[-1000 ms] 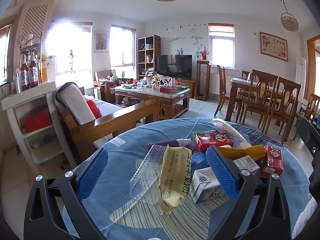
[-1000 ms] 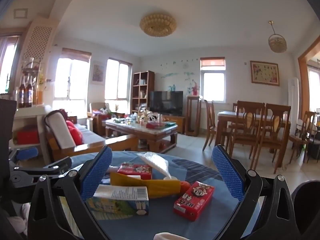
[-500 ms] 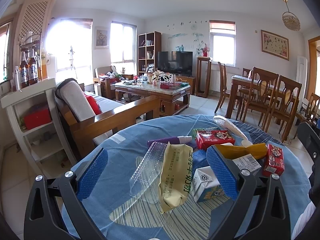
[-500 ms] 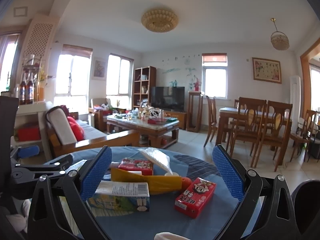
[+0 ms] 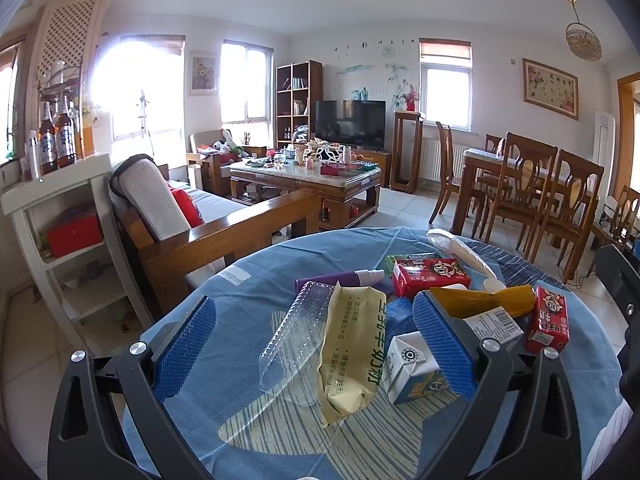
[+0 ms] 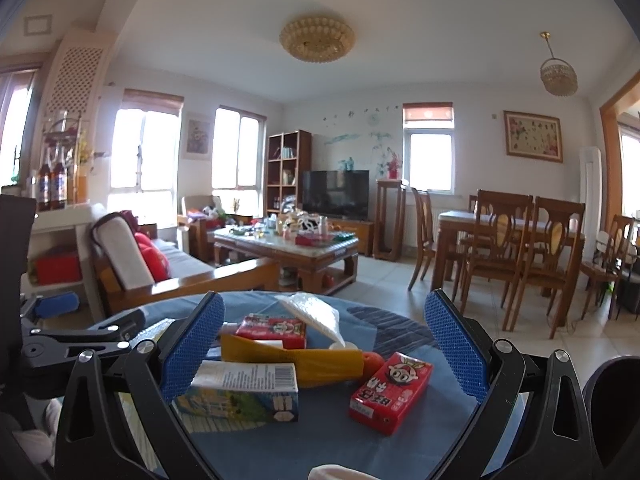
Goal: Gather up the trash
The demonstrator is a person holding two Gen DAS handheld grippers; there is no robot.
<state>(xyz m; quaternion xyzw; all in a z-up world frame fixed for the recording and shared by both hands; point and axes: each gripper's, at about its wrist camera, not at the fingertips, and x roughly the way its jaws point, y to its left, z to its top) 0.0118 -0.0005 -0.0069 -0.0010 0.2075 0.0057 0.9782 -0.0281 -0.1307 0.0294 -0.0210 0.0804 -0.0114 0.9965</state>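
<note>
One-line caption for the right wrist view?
Open right gripper hovers over red carton, yellow wrapper and milk carton on blue table.

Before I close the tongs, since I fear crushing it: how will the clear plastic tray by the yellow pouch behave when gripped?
The clear plastic tray looks thin and see-through, so it is probably very light and may buckle under a squeeze. Its ribbed walls could add slight stiffness, yet the smooth plastic may slip. It lies against the yellow pouch, which might get dragged along.

The right gripper [image 6: 324,344] hangs wide open over the blue tablecloth [image 6: 400,328] — red carton [image 6: 390,392] and milk carton [image 6: 244,396] between its fingers.
</note>
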